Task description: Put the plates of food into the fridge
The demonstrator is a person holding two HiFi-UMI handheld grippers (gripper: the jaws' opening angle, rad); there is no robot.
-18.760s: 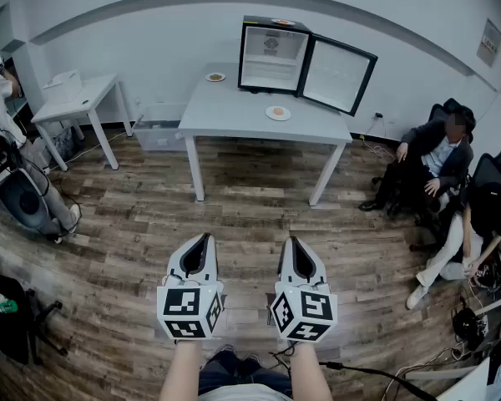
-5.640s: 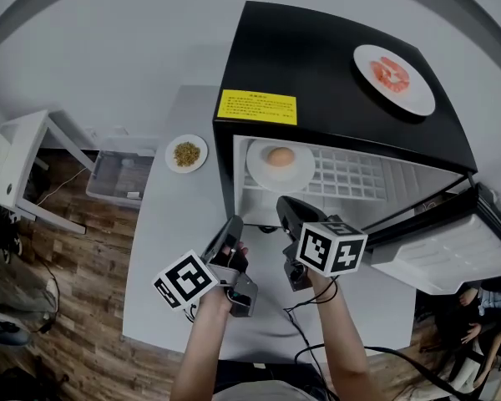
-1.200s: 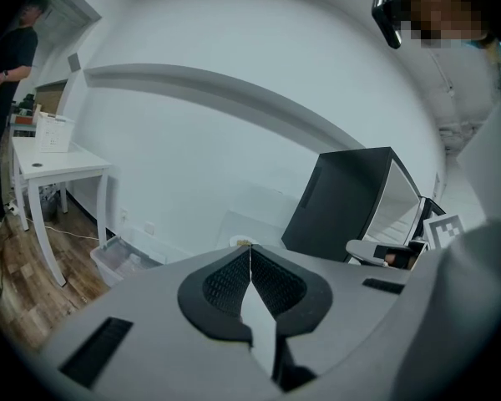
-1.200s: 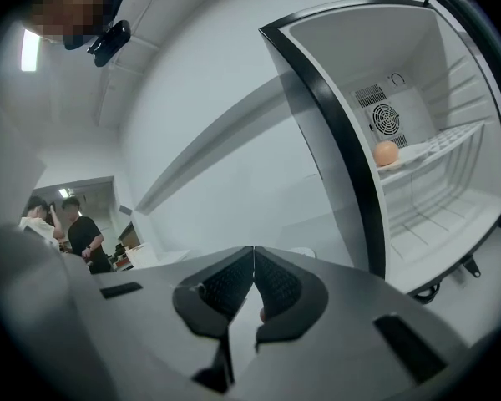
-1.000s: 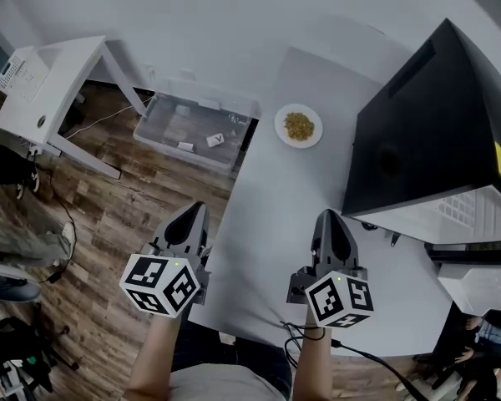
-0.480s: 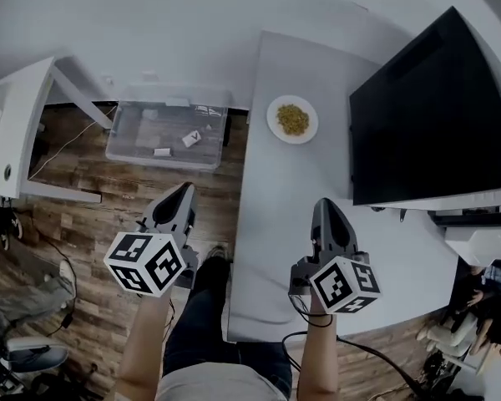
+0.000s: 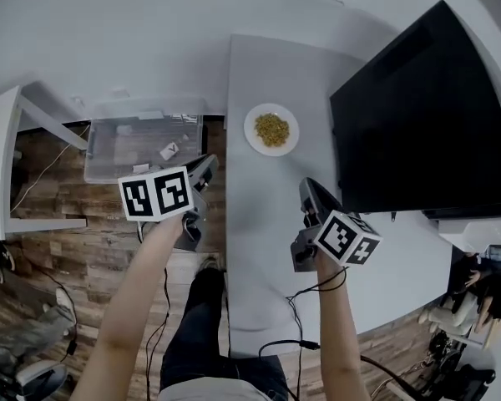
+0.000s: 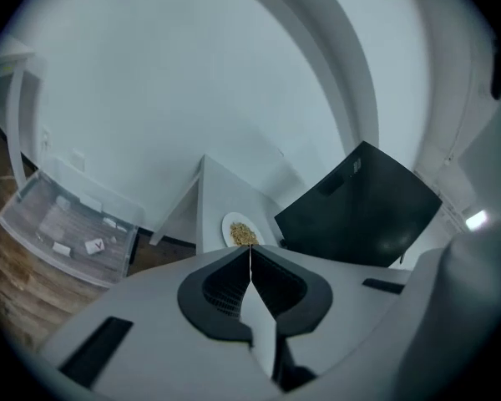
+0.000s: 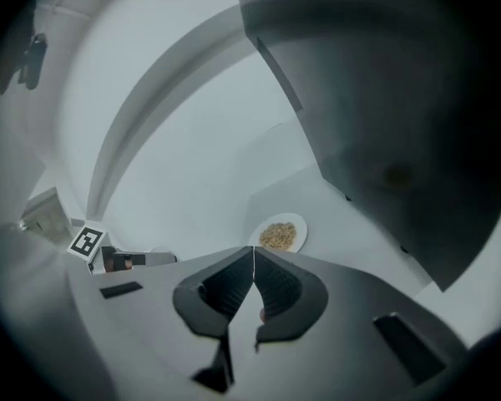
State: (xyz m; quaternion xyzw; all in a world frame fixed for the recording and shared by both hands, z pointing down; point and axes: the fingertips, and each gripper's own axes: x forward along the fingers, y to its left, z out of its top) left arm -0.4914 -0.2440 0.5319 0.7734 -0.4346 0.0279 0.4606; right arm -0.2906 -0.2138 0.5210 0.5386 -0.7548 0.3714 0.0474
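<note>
A white plate (image 7: 271, 129) of yellow-brown food lies on the grey table (image 7: 259, 249), left of the black fridge (image 7: 417, 115), whose side faces me. The same plate (image 8: 242, 230) shows just beyond the left jaws, and the plate (image 9: 279, 234) again just beyond the right jaws. My left gripper (image 7: 207, 167) hovers at the table's left edge, shut and empty, short of the plate. My right gripper (image 7: 307, 190) is over the table below the plate, close to the fridge, also shut and empty.
A clear plastic bin (image 7: 142, 140) with small items sits on the wooden floor left of the table. A white side table (image 7: 8, 140) stands further left. The fridge's door edge (image 7: 484, 232) juts out at the right. People sit at the lower right corner.
Both grippers have moved up the picture toward the plate, the left one swinging in to the table's edge. The view has shifted, bringing the plate and the fridge closer.
</note>
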